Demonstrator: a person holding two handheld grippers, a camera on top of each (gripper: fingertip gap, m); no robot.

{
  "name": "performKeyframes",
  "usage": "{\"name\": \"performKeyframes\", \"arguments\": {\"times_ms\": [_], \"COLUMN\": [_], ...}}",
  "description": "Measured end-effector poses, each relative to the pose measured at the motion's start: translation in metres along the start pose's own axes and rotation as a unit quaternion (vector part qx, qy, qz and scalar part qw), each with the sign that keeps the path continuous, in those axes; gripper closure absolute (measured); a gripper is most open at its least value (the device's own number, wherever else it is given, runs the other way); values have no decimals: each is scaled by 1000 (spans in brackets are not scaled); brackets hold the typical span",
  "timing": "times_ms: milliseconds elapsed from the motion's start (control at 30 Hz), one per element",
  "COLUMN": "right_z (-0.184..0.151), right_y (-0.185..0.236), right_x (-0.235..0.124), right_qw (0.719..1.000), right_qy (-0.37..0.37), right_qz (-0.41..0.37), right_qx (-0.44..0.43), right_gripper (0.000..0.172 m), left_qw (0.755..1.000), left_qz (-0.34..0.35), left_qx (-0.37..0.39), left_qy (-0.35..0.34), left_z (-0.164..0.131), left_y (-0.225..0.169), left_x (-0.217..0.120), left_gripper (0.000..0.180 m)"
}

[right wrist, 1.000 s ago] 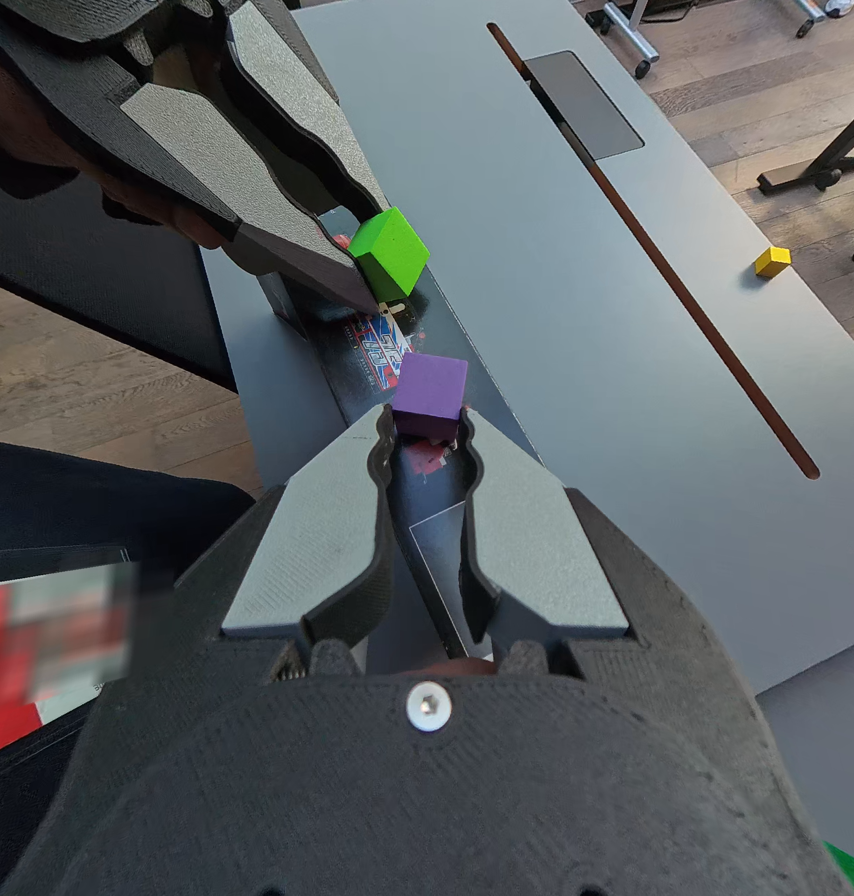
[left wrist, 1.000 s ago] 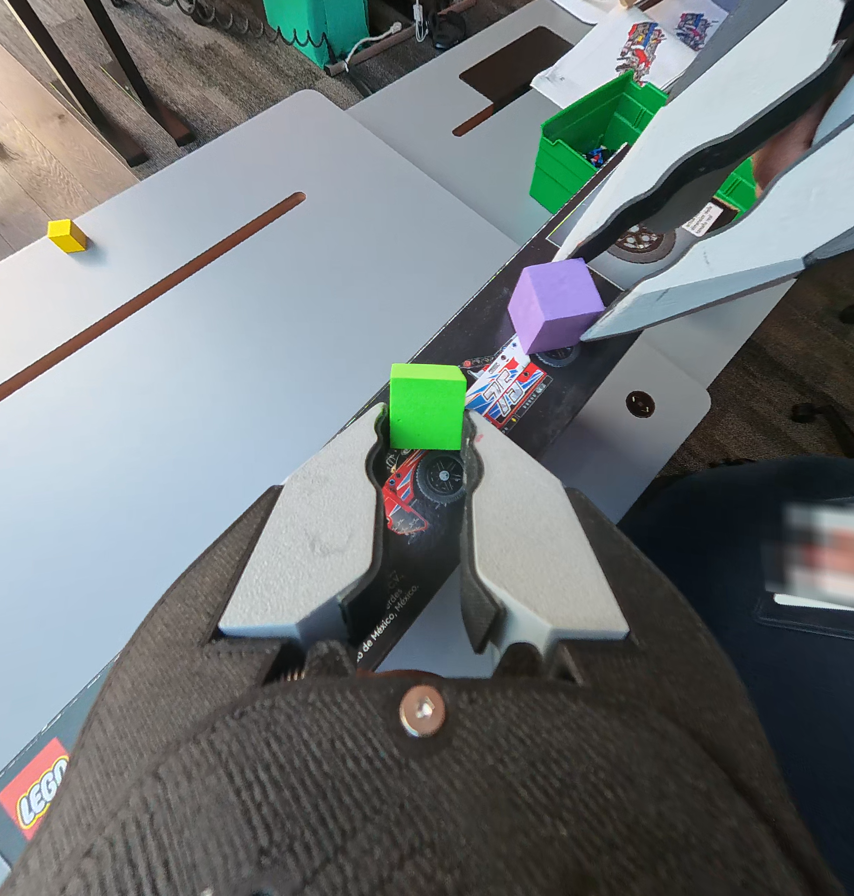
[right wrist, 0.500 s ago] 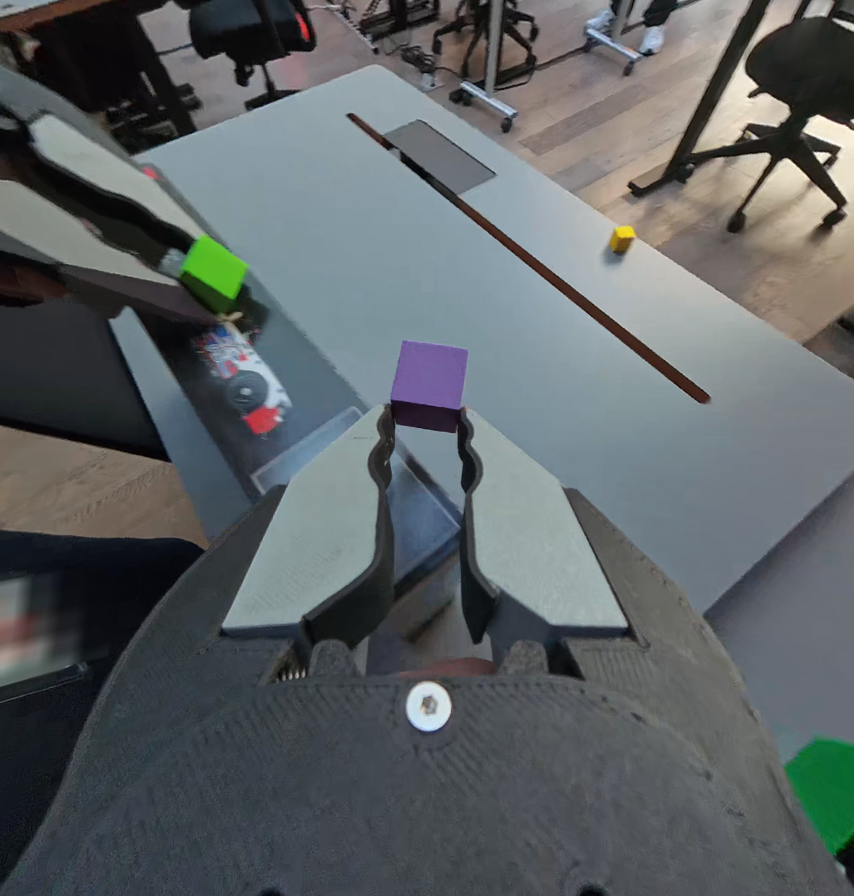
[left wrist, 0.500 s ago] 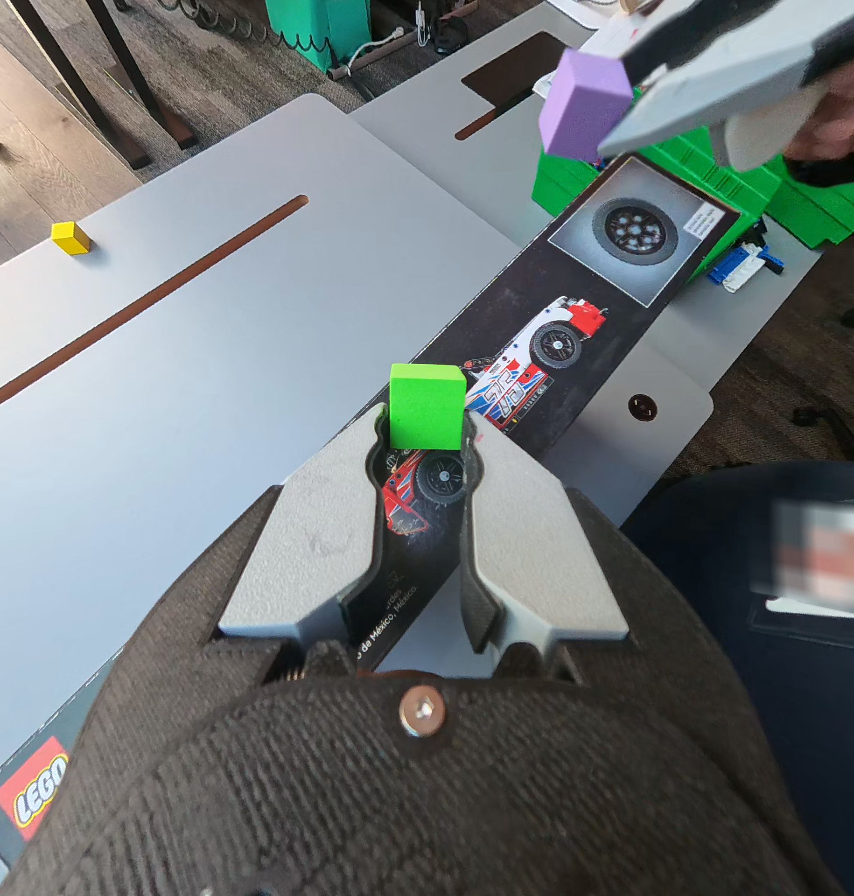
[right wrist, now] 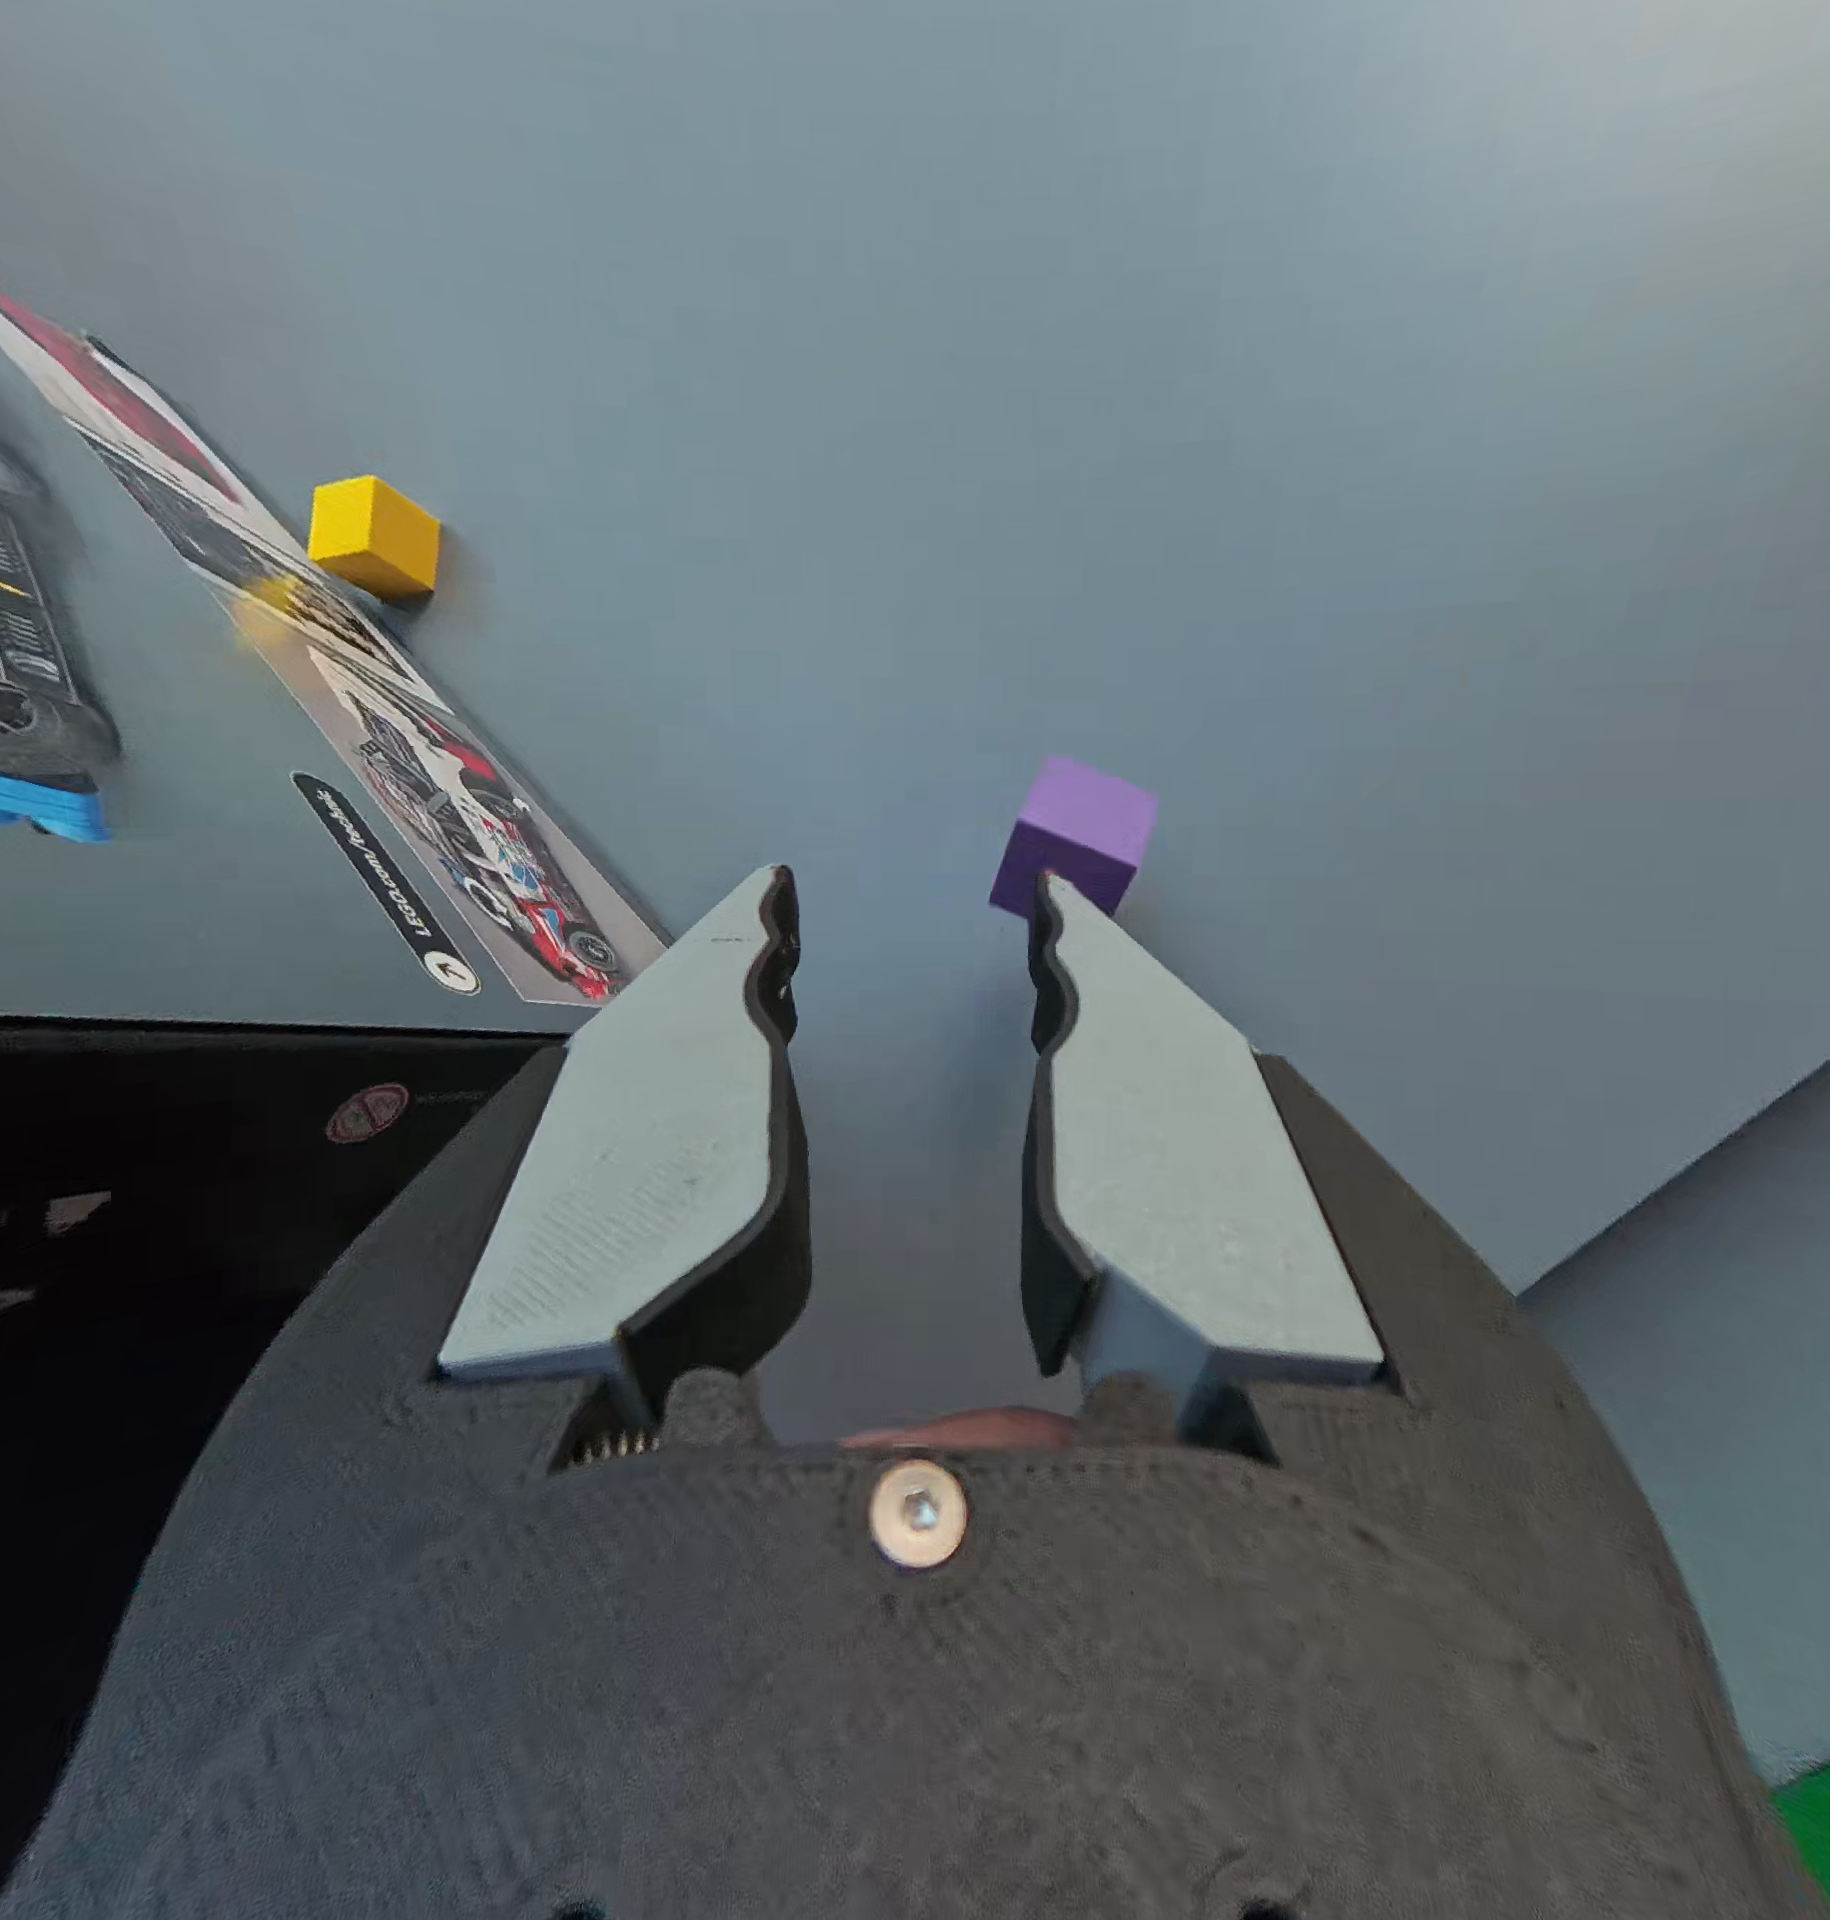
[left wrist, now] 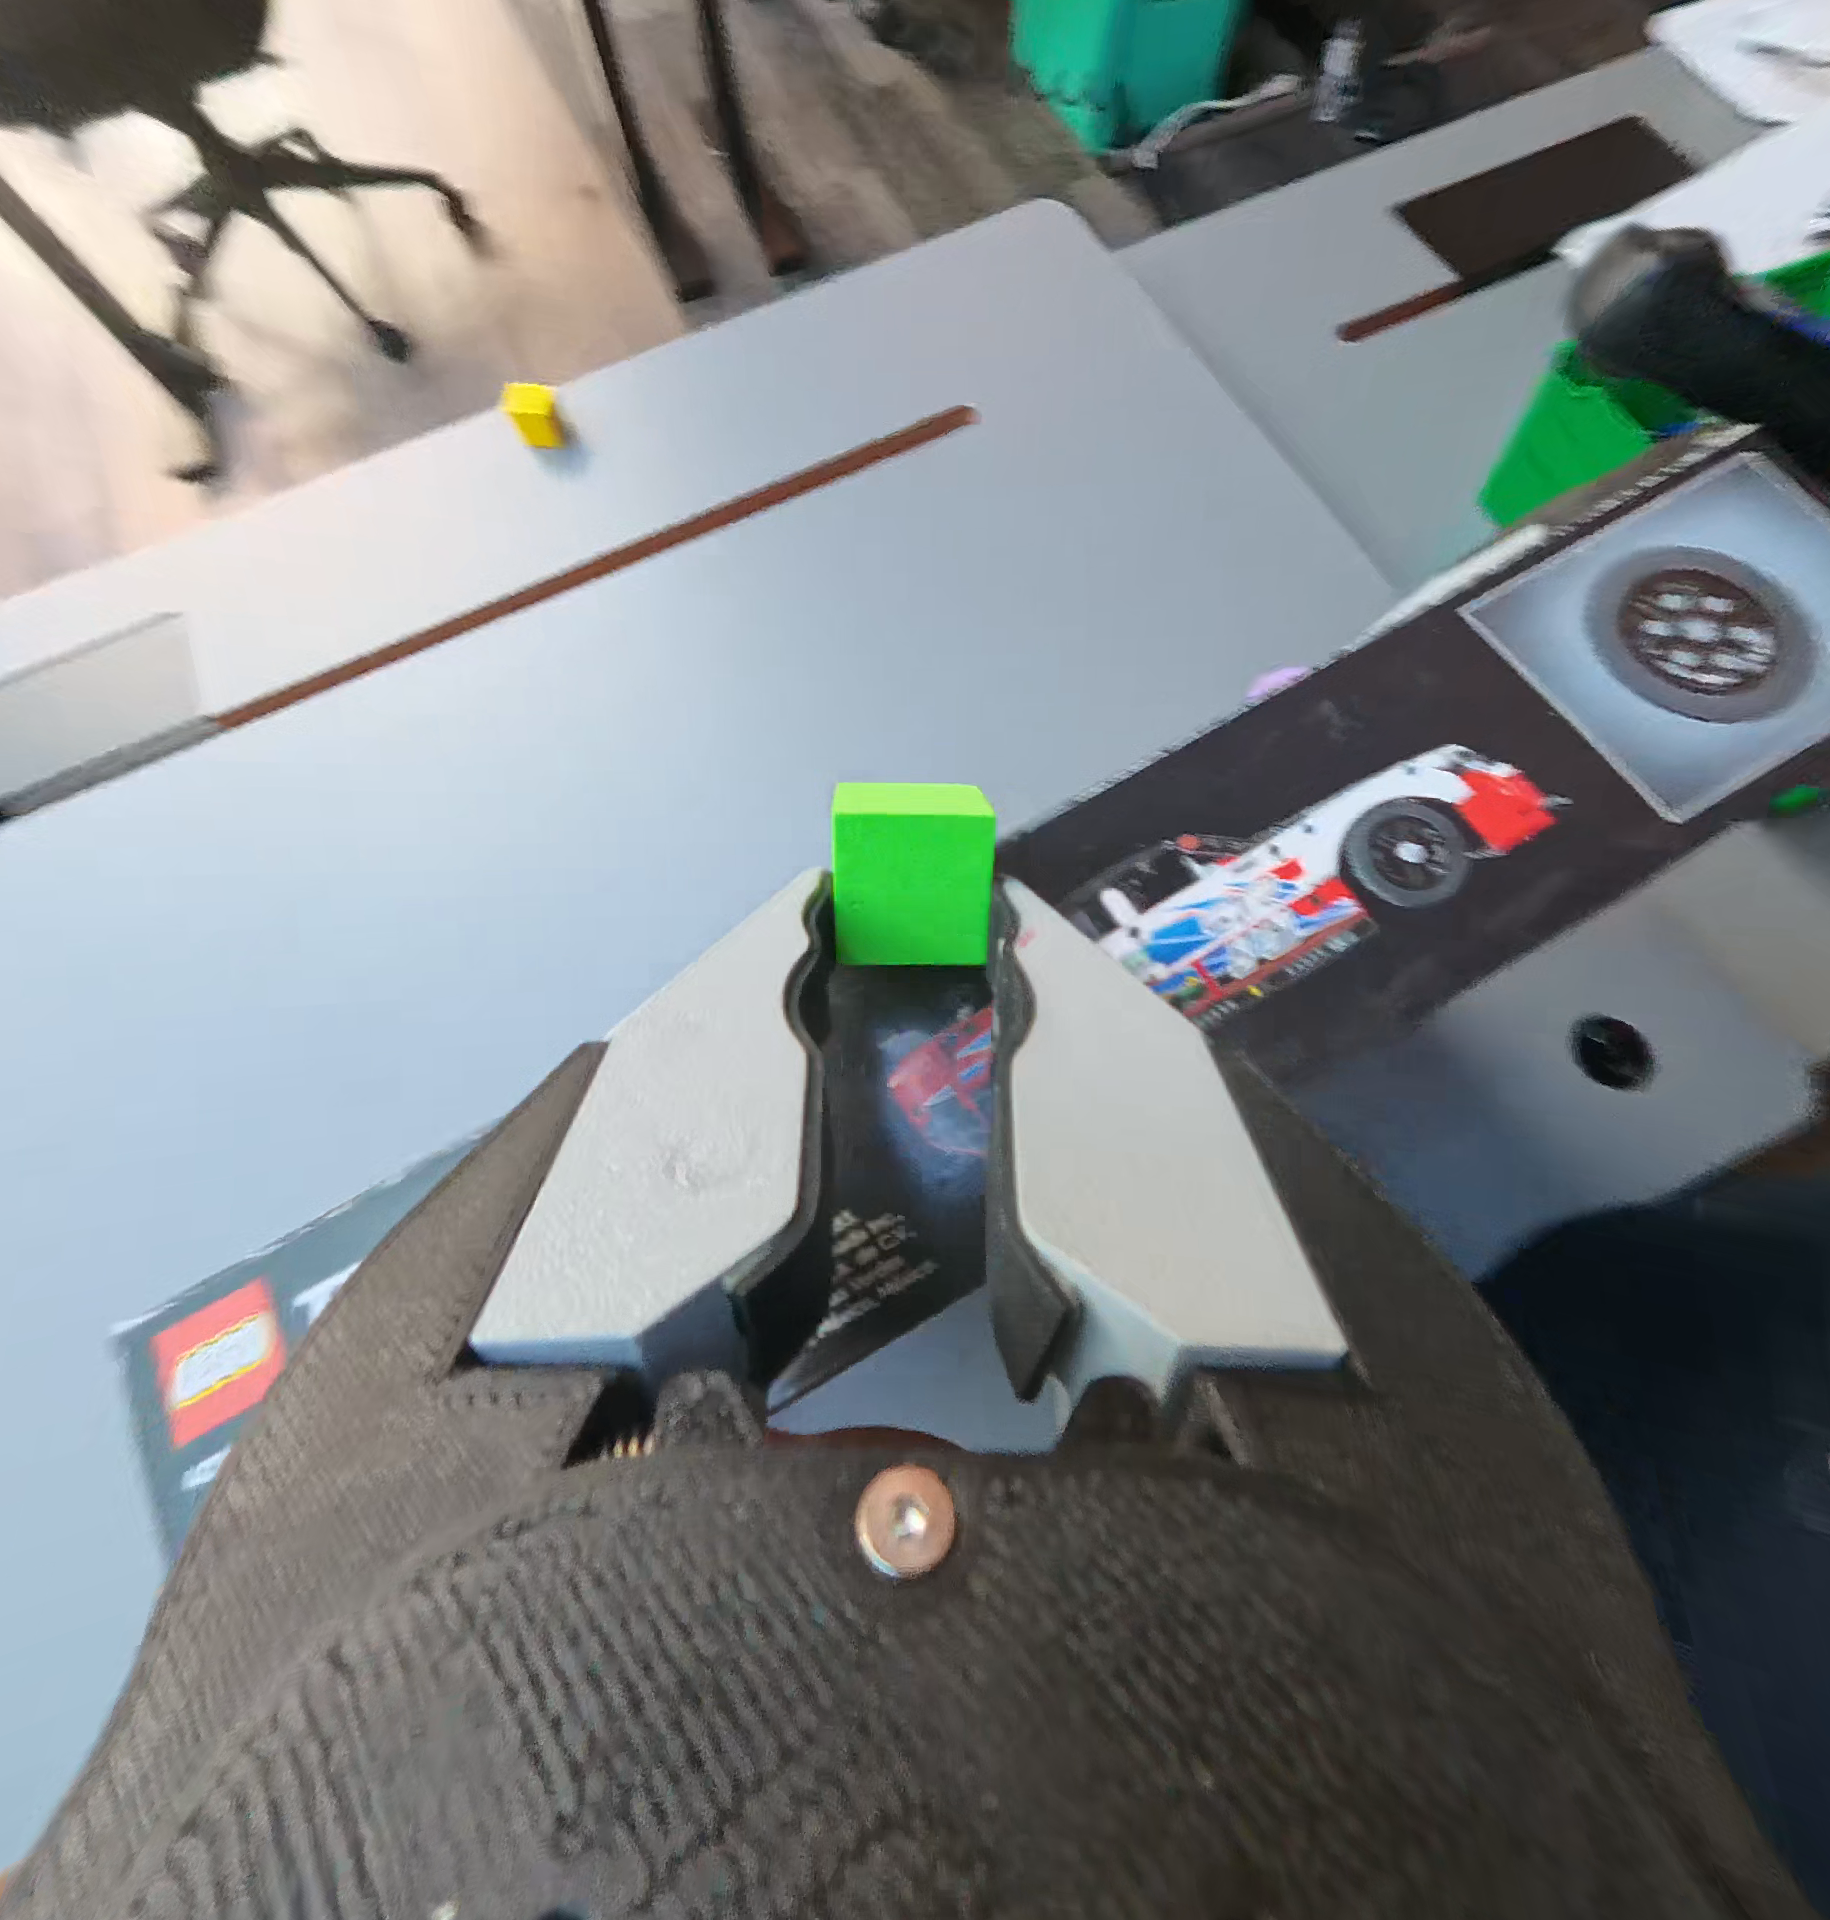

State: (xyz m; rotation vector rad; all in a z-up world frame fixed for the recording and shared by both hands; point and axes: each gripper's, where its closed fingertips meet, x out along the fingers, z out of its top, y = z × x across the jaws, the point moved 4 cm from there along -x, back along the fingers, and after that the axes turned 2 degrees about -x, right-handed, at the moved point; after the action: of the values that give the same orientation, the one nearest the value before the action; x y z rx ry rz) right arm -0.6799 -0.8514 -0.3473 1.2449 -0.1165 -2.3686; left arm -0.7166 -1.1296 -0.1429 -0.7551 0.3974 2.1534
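My left gripper point(left wrist: 911, 914) is shut on a green cube point(left wrist: 913, 878), both pads pressed on its sides, above a long black box point(left wrist: 1337, 790) with a racing car picture. My right gripper point(right wrist: 911, 904) is open with nothing between its pads. A purple cube point(right wrist: 1077, 831) sits on the grey table point(right wrist: 1098, 364) just beyond the right fingertip point(right wrist: 1056, 914), outside the jaws. In the left wrist view a sliver of the purple cube point(left wrist: 1280, 681) shows behind the box's far edge, and the right gripper is a dark blur at the upper right.
A yellow cube point(right wrist: 374, 535) sits on the table beside the box's printed side point(right wrist: 454, 831). Another yellow cube point(left wrist: 533, 414) sits near the far table edge. A green bin point(left wrist: 1576, 436) stands at the right. A dark slot point(left wrist: 599, 566) runs across the table. The tips of one gripper are about 30 cm away from the tips of the other.
My right gripper lifted the purple cube off the black box, carried it over the table and opened; the cube has left the grasp. My left gripper kept hold of the green cube and rose slightly.
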Motion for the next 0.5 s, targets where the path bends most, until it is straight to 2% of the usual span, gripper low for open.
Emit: {"name": "performKeyframes", "arguments": {"times_ms": [33,100,300,400,500], "right_z": [5,18,78,111,138], "right_y": [0,-2,11,57,125], "right_x": [-2,-14,-82,-125,-169], "right_qw": [1000,999,989,969,927], "right_qy": [-10,-30,-131,-186,-245], "right_qz": [4,16,69,154,279], "right_qx": [-6,-9,-27,-43,-56], "right_gripper": [129,129,130,128,134], "left_qw": [999,997,971,959,941], "left_qz": [28,42,75,63,10], "left_qx": [12,46,220,261,320], "left_qy": [-15,-47,-63,-85,-108], "left_z": [4,16,55,70,75], "left_y": [1,-9,-49,-69,-94], "left_x": [-4,-12,-11,-5,-1], "left_gripper": [154,154,154,154,154]}}
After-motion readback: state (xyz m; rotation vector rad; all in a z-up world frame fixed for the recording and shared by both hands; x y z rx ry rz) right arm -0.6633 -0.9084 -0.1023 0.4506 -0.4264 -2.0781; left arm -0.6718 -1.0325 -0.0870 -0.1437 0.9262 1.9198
